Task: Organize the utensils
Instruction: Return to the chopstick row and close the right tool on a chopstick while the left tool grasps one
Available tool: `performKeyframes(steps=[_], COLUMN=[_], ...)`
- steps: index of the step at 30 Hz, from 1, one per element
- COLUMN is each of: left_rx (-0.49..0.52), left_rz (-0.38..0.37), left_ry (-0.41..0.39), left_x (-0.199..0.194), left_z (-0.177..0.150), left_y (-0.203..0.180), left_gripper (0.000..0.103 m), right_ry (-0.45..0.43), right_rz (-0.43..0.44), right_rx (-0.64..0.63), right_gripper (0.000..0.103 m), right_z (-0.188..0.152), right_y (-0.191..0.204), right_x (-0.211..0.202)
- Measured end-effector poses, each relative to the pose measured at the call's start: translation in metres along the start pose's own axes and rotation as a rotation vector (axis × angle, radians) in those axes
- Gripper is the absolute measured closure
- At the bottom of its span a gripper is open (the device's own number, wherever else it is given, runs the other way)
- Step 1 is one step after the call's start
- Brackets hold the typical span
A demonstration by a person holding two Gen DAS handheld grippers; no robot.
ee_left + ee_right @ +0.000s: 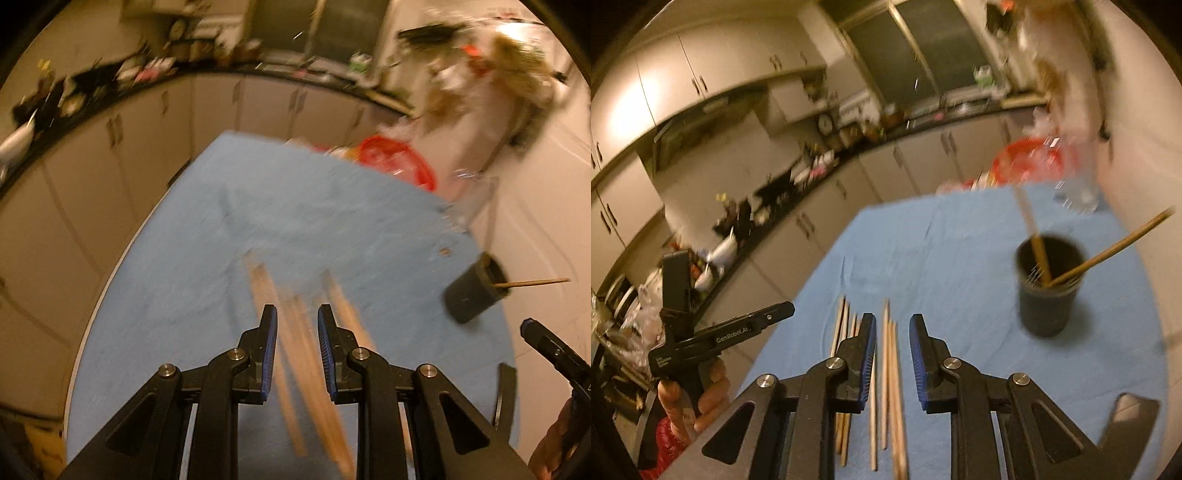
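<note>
Several wooden chopsticks (891,373) lie side by side on the blue cloth (960,258). More chopsticks (844,332) lie just left of them. My right gripper (892,325) hovers over them, open, the sticks showing through the gap below its jaws. A black cup (1049,284) stands to the right and holds two wooden-handled utensils. In the left wrist view my left gripper (296,321) is open above the blurred chopsticks (295,354), and nothing is pinched. The black cup (474,291) sits at the right, with the right gripper (526,326) near it.
A red basin (1028,162) and a clear glass jar (1078,192) stand at the cloth's far end. Kitchen cabinets and a cluttered counter (798,184) run along the left. A hand (701,391) holds the left gripper (786,308) beside the table's left edge.
</note>
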State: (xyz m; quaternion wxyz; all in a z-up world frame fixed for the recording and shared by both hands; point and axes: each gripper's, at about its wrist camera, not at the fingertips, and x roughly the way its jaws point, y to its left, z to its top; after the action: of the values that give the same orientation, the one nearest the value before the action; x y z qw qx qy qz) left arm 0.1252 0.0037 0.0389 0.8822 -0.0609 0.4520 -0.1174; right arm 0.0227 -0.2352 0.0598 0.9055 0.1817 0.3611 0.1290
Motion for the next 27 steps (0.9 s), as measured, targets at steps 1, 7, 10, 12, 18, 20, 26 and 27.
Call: performKeyframes(steps=[1, 7, 10, 12, 18, 20, 26, 27], left_rx=[-0.017, -0.095, -0.100, -0.101, -0.119, -0.126, -0.115, -0.113], left_rz=[0.007, 0.020, 0.012, 0.011, 0.015, 0.017, 0.013, 0.015], left_ry=[0.026, 0.097, 0.108, 0.113, 0.127, 0.130, 0.154, 0.163], left_x=[0.007, 0.028, 0.032, 0.033, 0.034, 0.034, 0.045, 0.050], left_z=[-0.002, -0.007, -0.007, -0.009, -0.008, -0.007, 0.008, 0.011], left_y=[0.010, 0.042, 0.047, 0.050, 0.070, 0.076, 0.074, 0.072], left_gripper=[0.081, 0.081, 0.081, 0.081, 0.081, 0.081, 0.080, 0.079], right_ry=[0.017, 0.180, 0.250, 0.294, 0.400, 0.417, 0.457, 0.457], right_rz=[0.003, 0.005, -0.016, -0.028, -0.095, -0.121, -0.162, -0.171], right_rx=[-0.001, -0.019, -0.021, -0.038, -0.086, -0.101, -0.178, -0.187], right_gripper=[0.082, 0.082, 0.082, 0.082, 0.082, 0.082, 0.081, 0.082], right_z=[-0.001, 0.010, 0.022, 0.028, 0.037, 0.038, 0.035, 0.034], right_y=[0.001, 0.010, 0.013, 0.015, 0.020, 0.021, 0.034, 0.035], right_x=[0.008, 0.080, 0.123, 0.149, 0.226, 0.243, 0.270, 0.271])
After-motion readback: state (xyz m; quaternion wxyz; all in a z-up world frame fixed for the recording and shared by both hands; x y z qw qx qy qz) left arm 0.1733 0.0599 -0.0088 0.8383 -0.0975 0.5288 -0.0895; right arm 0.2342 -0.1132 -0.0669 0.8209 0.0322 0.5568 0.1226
